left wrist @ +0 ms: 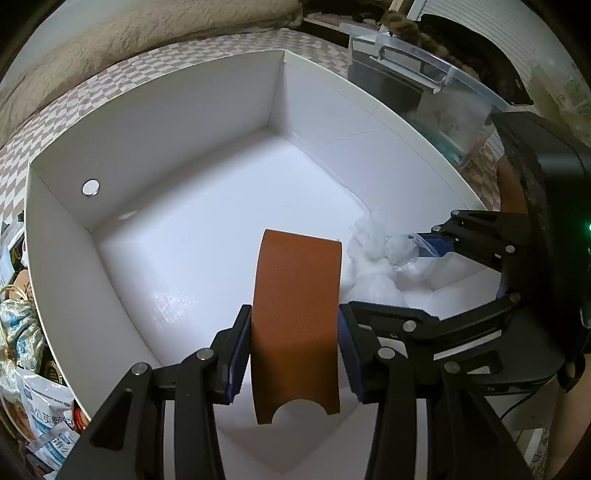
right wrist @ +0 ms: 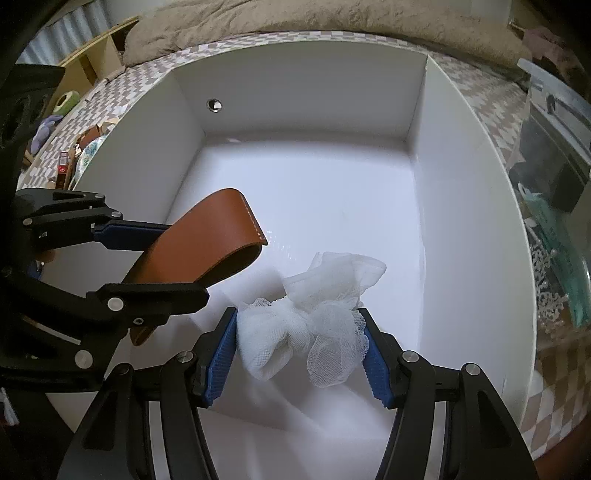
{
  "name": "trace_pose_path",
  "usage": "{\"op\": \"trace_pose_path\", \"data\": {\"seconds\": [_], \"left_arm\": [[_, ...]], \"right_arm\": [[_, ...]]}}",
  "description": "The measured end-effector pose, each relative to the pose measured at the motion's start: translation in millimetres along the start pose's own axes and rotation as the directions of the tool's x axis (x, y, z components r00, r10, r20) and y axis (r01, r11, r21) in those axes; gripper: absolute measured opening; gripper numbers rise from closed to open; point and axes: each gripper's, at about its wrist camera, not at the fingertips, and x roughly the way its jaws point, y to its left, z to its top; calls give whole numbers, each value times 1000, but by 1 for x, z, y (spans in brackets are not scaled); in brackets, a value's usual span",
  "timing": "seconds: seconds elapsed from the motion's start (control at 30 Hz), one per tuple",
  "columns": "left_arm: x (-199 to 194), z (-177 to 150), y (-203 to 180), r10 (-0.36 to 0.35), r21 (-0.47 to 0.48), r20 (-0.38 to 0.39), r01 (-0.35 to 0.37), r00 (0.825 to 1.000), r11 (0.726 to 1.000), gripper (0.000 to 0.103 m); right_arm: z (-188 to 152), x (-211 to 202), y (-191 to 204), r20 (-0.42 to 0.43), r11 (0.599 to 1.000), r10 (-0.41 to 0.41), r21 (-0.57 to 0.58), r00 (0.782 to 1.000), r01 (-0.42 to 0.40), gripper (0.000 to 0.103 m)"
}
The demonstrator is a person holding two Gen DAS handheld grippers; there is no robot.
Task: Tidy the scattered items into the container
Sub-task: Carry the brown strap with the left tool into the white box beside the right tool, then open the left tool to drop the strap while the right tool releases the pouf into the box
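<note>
A large white open box (left wrist: pixel 159 122) fills both views (right wrist: pixel 476 155). My left gripper (left wrist: pixel 294 347) is shut on a brown leather case (left wrist: pixel 297 306) and holds it over the box's near end; the case also shows in the right wrist view (right wrist: pixel 207 240). My right gripper (right wrist: pixel 299 350) is shut on a bundle of white mesh fabric (right wrist: pixel 314 314), held low inside the box to the right of the case. The mesh (left wrist: pixel 376 258) and the right gripper (left wrist: pixel 439 243) also show in the left wrist view.
The box stands on a checkered bedspread (right wrist: pixel 491 96) with a beige blanket (right wrist: pixel 332 18) behind. A clear plastic bin (left wrist: pixel 424 85) stands to the right of the box. Packets and bags (left wrist: pixel 33 391) lie left of the box. A green tape roll (right wrist: pixel 68 99) lies far left.
</note>
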Motion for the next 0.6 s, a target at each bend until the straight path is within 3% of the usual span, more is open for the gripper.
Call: {"op": "trace_pose_path", "data": {"seconds": [0.3, 0.6], "left_arm": [[2, -1, 3, 17, 1, -5, -17, 1000, 1000, 44], [3, 0, 5, 24, 9, -17, -24, 1000, 1000, 45]], "right_arm": [[-1, 11, -1, -86, 1000, -28, -10, 996, 27, 63], [-3, 10, 2, -83, 998, -35, -59, 996, 30, 63]]}}
